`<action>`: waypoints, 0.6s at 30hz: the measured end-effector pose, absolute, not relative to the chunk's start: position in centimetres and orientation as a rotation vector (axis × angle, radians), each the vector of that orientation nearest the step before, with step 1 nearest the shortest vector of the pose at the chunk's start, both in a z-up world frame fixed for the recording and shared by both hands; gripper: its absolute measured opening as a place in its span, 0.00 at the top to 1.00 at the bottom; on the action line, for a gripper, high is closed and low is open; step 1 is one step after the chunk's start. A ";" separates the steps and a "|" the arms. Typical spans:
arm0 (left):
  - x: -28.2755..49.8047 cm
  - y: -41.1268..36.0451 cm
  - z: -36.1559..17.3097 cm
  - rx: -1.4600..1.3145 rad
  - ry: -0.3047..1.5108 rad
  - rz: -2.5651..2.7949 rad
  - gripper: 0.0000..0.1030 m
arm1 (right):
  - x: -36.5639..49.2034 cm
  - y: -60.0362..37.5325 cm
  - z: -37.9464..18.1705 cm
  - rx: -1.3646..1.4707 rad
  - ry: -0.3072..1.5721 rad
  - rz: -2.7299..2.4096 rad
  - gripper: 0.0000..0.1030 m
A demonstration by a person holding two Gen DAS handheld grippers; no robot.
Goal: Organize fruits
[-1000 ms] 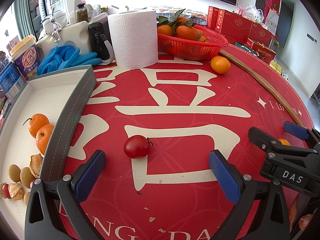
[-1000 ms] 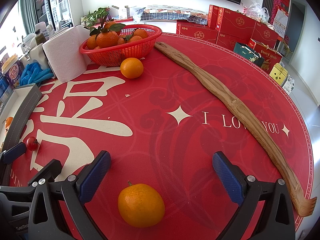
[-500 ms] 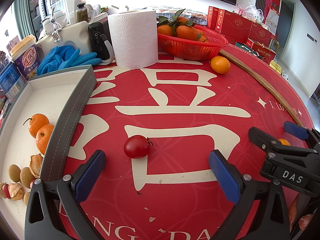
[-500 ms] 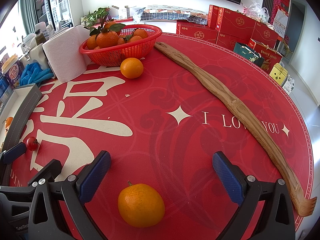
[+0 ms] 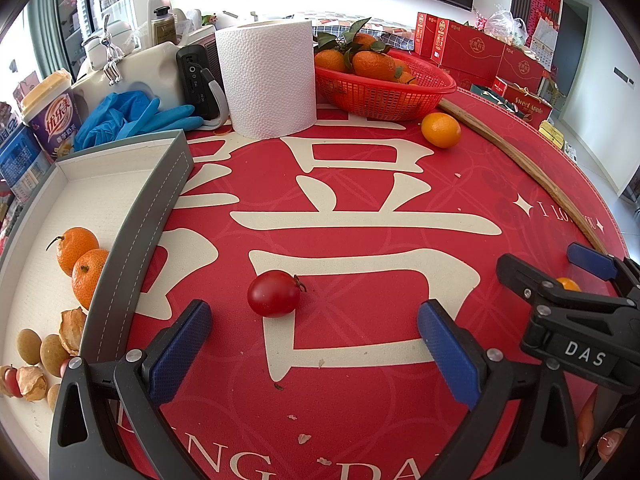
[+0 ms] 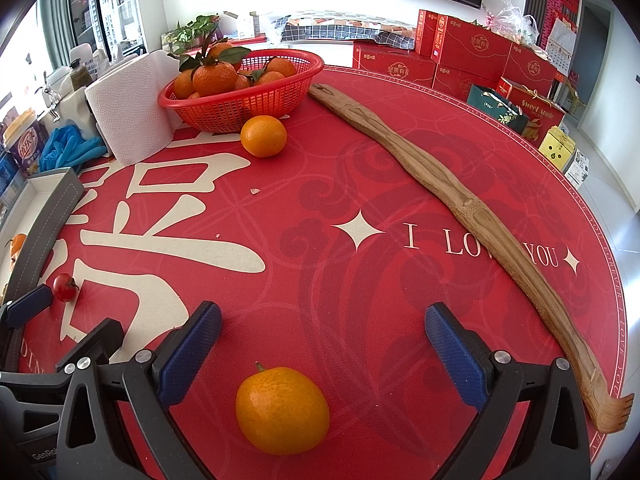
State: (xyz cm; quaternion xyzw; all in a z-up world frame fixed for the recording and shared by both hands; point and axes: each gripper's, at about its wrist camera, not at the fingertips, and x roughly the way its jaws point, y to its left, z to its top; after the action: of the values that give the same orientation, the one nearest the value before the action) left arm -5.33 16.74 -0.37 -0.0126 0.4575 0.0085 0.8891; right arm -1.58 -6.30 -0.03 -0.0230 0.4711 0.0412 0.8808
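A small red tomato (image 5: 274, 294) lies on the red table mat, just ahead of my open left gripper (image 5: 316, 344), nearer its left finger. In the right wrist view an orange (image 6: 282, 410) rests on the mat between the wide-apart fingers of my open right gripper (image 6: 320, 350). Another loose orange (image 6: 263, 136) sits beside the red basket (image 6: 248, 106) full of leafy oranges. The grey-rimmed tray (image 5: 132, 236) at the left holds two oranges (image 5: 80, 260) and several small husked fruits (image 5: 40, 354).
A paper towel roll (image 5: 268, 80), blue gloves (image 5: 132, 118), a cup (image 5: 50, 116) and a black device stand behind the tray. A long wooden back scratcher (image 6: 472, 216) lies across the mat's right side. Red gift boxes (image 6: 472, 52) line the far edge.
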 end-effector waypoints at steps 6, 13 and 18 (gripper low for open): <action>-5.3 16.8 -0.4 -0.026 0.950 0.017 0.01 | -1.5 -6.3 0.0 -0.048 0.982 0.086 0.01; -5.4 16.8 -0.4 -0.025 0.950 0.019 0.00 | -1.9 -6.5 0.1 -0.050 0.986 0.082 0.01; -6.2 16.5 -0.1 -0.020 0.929 0.017 0.16 | -2.4 -6.9 0.5 -0.068 0.969 0.127 0.10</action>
State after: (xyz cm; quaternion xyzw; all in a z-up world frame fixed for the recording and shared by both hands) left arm -6.24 16.51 -0.06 -0.0096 0.4478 0.0084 0.8941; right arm -2.40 -6.87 0.52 -0.0327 0.4652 0.0608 0.8825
